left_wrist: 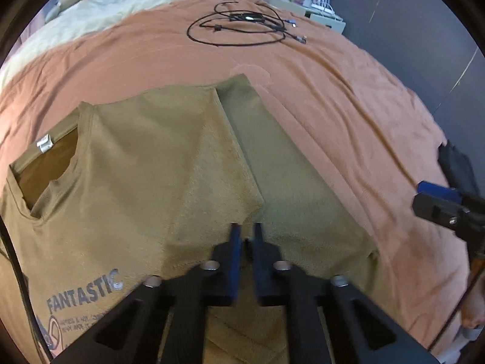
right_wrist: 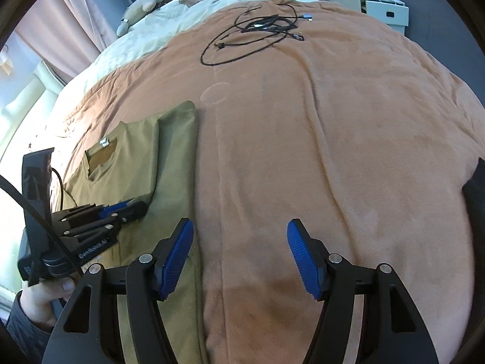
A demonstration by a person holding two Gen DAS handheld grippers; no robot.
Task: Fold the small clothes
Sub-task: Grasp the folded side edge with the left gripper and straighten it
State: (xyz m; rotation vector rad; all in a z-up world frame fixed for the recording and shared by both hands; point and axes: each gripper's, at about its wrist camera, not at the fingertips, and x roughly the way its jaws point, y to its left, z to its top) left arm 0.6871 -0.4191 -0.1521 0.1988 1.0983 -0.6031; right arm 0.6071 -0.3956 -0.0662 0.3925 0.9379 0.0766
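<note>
An olive-tan T-shirt (left_wrist: 157, 163) with a "FANTASTIC" print lies flat on the orange blanket (left_wrist: 318, 97), its right side folded over onto the front. My left gripper (left_wrist: 246, 233) hovers low over the folded sleeve's edge, its blue pads nearly together with only a narrow gap and no cloth between them. In the right wrist view the shirt (right_wrist: 133, 163) lies at the left, with the left gripper (right_wrist: 136, 207) over it. My right gripper (right_wrist: 241, 233) is wide open and empty above bare blanket (right_wrist: 333, 151), just right of the shirt's edge. It also shows at the right edge of the left wrist view (left_wrist: 436, 203).
A coil of black cables (left_wrist: 242, 24) lies on the blanket at the far end; it also shows in the right wrist view (right_wrist: 257, 30). A cream duvet with plush toys (right_wrist: 182, 3) lies beyond. White storage boxes (right_wrist: 382, 6) stand at the back right.
</note>
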